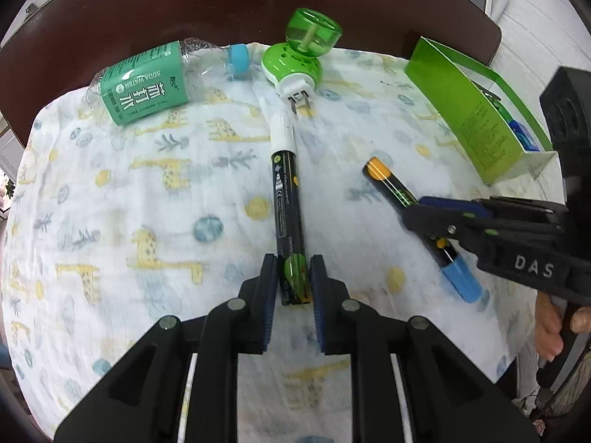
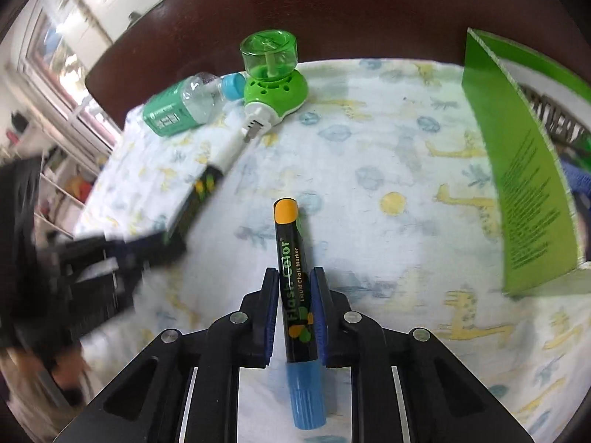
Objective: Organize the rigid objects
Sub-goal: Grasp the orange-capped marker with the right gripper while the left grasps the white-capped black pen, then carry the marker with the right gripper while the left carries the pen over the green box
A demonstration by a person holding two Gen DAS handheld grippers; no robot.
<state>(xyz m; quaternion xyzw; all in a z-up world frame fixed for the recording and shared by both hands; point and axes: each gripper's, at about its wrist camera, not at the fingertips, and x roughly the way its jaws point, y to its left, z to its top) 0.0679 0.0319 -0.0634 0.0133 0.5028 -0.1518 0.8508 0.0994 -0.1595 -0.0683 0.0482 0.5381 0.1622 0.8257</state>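
Since both chalk markers are hard, light and smooth, they look easy to lift but could slip. The left gripper (image 1: 293, 277) squeezes the white-capped marker (image 1: 287, 199) near its end; the right gripper (image 2: 294, 301) squeezes the blue-capped marker (image 2: 297, 277) mid-barrel. Both lie on the cloth-covered worktop (image 1: 110, 192), with open room around; the green box (image 1: 469, 118) stands at the right.

In the right wrist view the left tool (image 2: 162, 247) at nine o'clock is smeared by blur, and so is the white-capped marker (image 2: 207, 188) it meets. The green box (image 2: 524, 170) at three o'clock runs off the edge. Its small print cannot be read.
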